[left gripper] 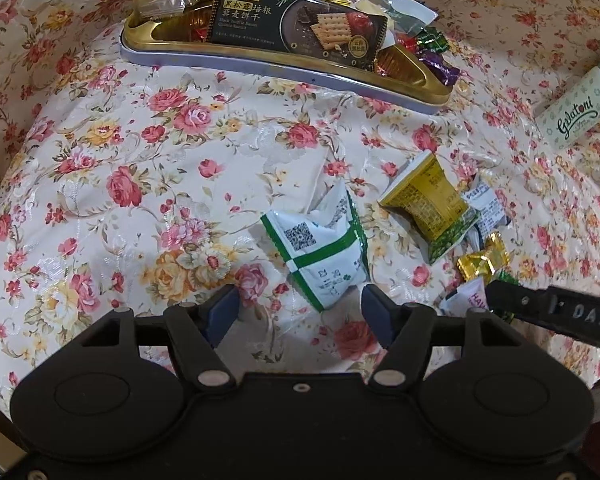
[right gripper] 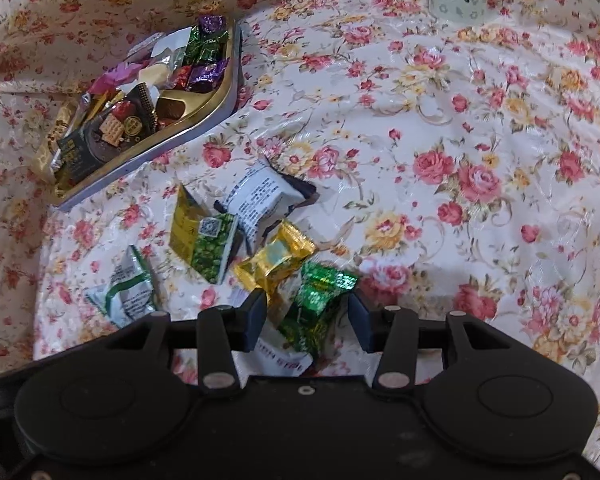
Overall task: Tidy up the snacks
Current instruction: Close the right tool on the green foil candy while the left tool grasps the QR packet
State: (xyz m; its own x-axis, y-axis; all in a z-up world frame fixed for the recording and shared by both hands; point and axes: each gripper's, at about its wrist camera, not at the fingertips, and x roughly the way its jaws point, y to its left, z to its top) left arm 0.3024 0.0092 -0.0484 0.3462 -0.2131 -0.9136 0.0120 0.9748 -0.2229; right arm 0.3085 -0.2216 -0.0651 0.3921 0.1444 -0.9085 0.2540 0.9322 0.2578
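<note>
the floral tablecloth carries a gold tray already heaped with snacks, the collecting spot. loose packets lie near it. the left gripper hangs released over the white-green packet; the right gripper straddles the shiny green candy, pads apparently not pressing yet.

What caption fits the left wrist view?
Open left gripper poised over white-and-green snack packet on floral tablecloth, gold tray beyond.
</note>
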